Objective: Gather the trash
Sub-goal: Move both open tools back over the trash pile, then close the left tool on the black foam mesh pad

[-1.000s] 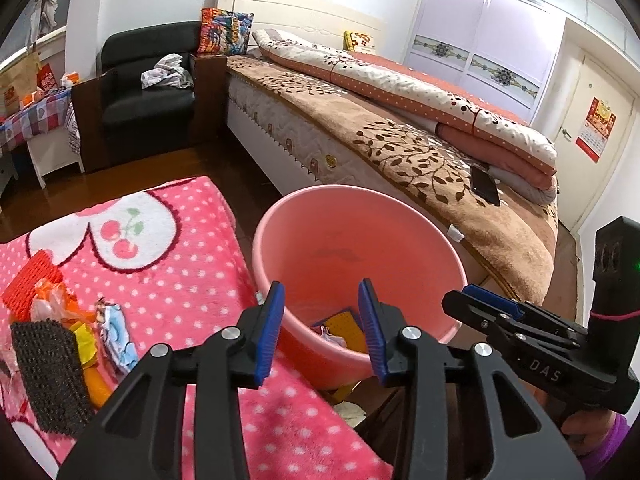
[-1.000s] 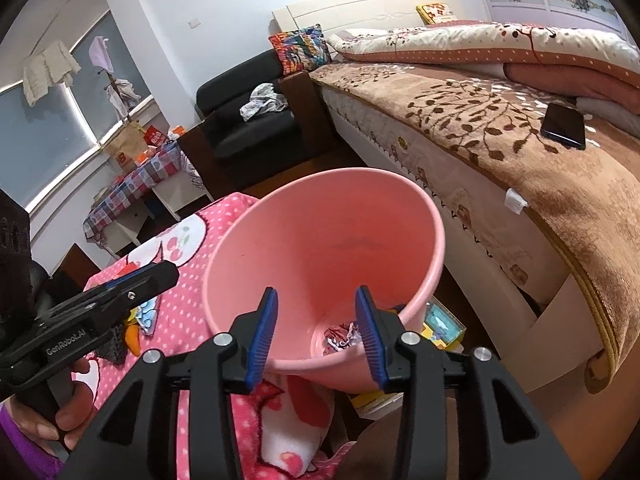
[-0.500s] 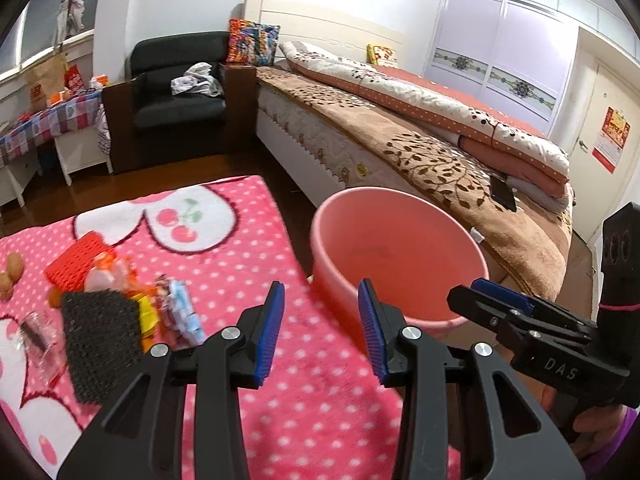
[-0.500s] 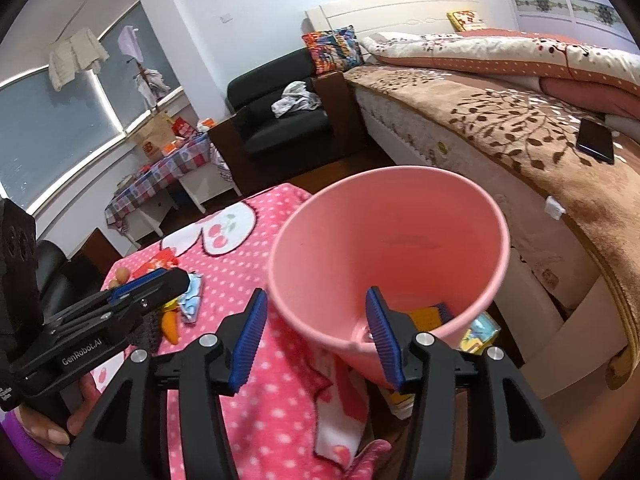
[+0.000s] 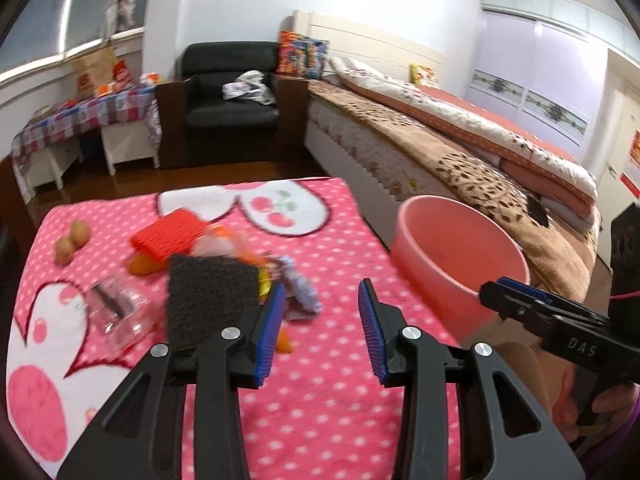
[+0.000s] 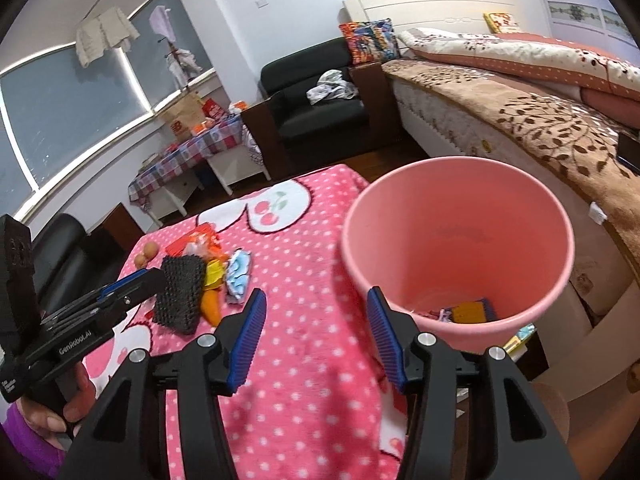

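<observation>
My left gripper (image 5: 322,330) is spread wide with nothing between its pads, hovering over the pink dotted blanket (image 5: 328,408) just right of the trash pile (image 5: 224,268). My right gripper (image 6: 316,336) has just been opening and is also empty, its right finger at the near rim of the pink bucket (image 6: 460,248), which sits to the right of the blanket with a few scraps at its bottom. I judge I'm between drops, heading for the next piece. Next I must reach left to the blue-white wrapper (image 6: 239,272) and pinch it.

Black armchair (image 5: 232,92) beside the bed (image 5: 440,148).
</observation>
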